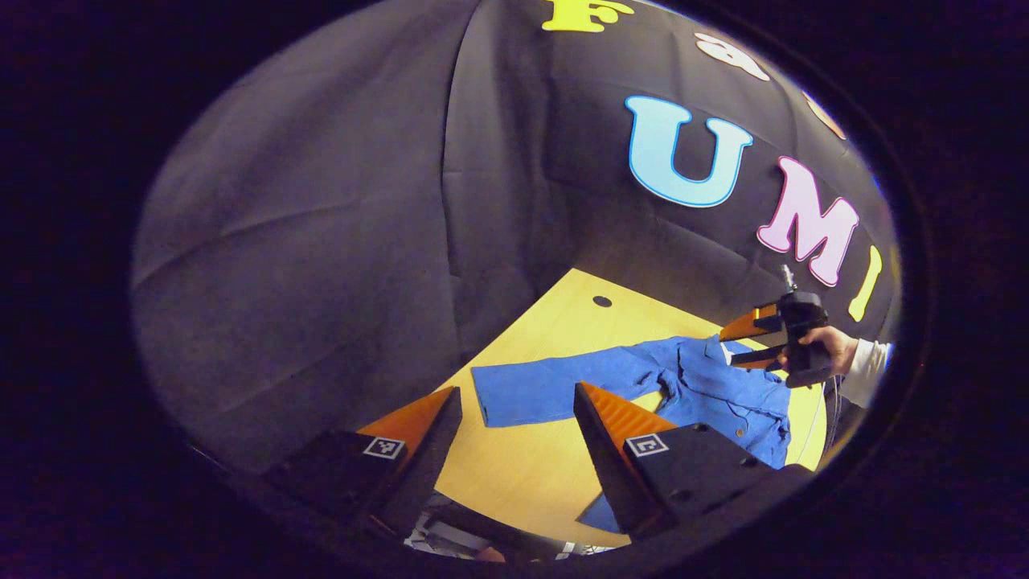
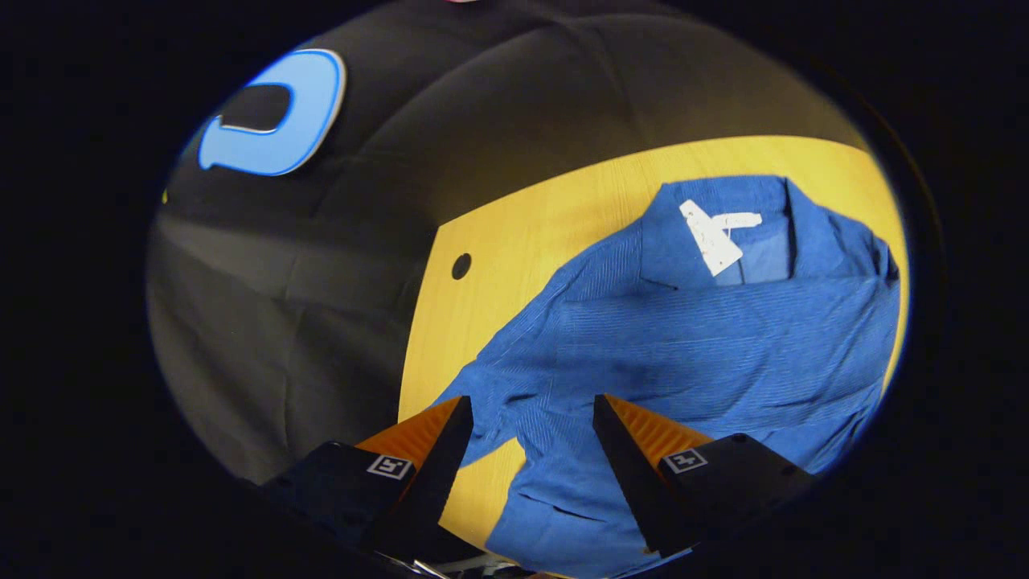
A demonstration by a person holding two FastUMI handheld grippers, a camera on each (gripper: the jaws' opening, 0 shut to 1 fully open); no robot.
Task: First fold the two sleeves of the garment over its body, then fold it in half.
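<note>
A blue shirt [image 1: 707, 394] lies flat on the yellow wooden table [image 1: 530, 474], one long sleeve [image 1: 555, 390] stretched out toward the left. My left gripper [image 1: 518, 394] hovers open above the table near that sleeve's cuff, with nothing between its fingers. In the left gripper view a hand holds the right gripper [image 1: 744, 342] over the shirt's collar end. In the right gripper view the shirt [image 2: 707, 338] spreads below, its collar with a white tag [image 2: 711, 233] at the top. My right gripper [image 2: 530, 402] is open above the shoulder and sleeve join, holding nothing.
The table [image 2: 498, 241] has a small dark hole [image 2: 461, 265] near its far corner. Black cloth walls stand close behind the table on two sides. Bare tabletop lies between the sleeve and the near edge.
</note>
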